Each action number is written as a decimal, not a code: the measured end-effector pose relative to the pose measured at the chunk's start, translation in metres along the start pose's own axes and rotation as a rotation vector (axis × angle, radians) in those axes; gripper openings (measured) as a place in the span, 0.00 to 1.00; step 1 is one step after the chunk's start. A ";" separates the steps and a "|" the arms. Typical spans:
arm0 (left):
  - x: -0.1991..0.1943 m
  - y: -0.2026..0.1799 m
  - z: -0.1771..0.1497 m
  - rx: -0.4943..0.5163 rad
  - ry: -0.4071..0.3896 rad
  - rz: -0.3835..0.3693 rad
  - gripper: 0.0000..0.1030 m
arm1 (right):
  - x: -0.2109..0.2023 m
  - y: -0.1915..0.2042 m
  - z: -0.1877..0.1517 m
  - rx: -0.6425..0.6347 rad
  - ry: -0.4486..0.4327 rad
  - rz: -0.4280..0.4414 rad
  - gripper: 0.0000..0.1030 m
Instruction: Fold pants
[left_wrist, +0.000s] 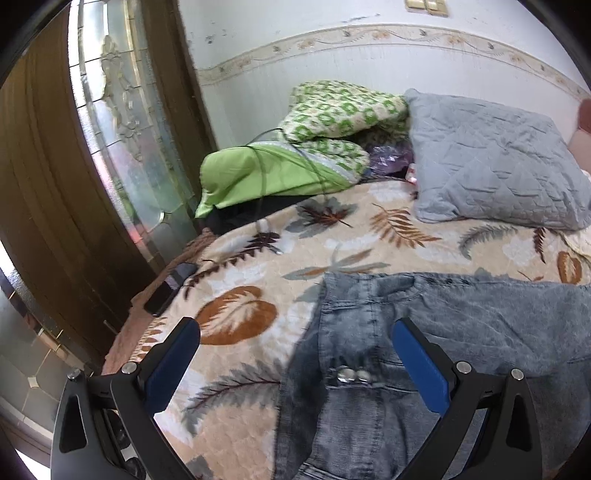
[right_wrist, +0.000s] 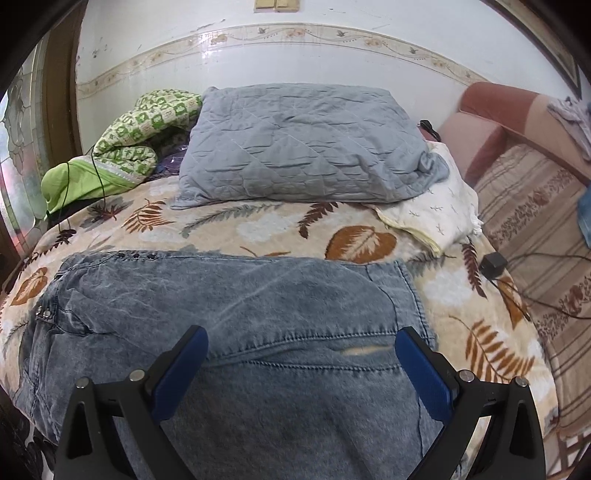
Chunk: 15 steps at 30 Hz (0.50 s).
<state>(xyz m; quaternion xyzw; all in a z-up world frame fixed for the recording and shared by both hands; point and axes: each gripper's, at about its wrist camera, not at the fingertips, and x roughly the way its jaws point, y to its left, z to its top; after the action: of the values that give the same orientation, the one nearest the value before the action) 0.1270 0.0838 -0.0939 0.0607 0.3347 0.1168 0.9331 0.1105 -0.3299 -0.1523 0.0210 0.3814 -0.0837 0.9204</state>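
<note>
Grey-blue acid-wash denim pants (right_wrist: 229, 295) lie flat on a leaf-patterned blanket (right_wrist: 258, 229), doubled over with the waist at the left and the leg hems at the right. My left gripper (left_wrist: 295, 332) is open above the waistband and its metal buttons (left_wrist: 351, 376); the pants (left_wrist: 461, 317) spread to the right there. My right gripper (right_wrist: 301, 341) is open and empty above the middle of the pants, near a small rip (right_wrist: 364, 350) by a seam.
A grey quilted pillow (right_wrist: 303, 147) and a green patterned quilt (right_wrist: 129, 147) lie at the head of the bed. A dark phone (left_wrist: 173, 284) sits at the left edge. A black charger (right_wrist: 493, 264) with cables lies right, beside a pink sofa (right_wrist: 517, 177).
</note>
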 end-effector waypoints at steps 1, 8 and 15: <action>0.000 0.005 0.000 -0.010 -0.004 0.012 1.00 | 0.002 0.002 0.002 -0.002 0.003 0.005 1.00; -0.010 0.064 -0.003 -0.092 -0.050 0.131 1.00 | 0.007 0.024 0.008 -0.040 0.009 0.020 1.00; -0.019 0.105 -0.009 -0.139 -0.069 0.194 1.00 | -0.005 0.052 0.013 -0.086 -0.014 0.036 1.00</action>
<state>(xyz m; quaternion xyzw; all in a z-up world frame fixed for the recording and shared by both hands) 0.0886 0.1804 -0.0687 0.0321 0.2859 0.2273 0.9304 0.1253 -0.2797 -0.1410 -0.0121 0.3778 -0.0509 0.9244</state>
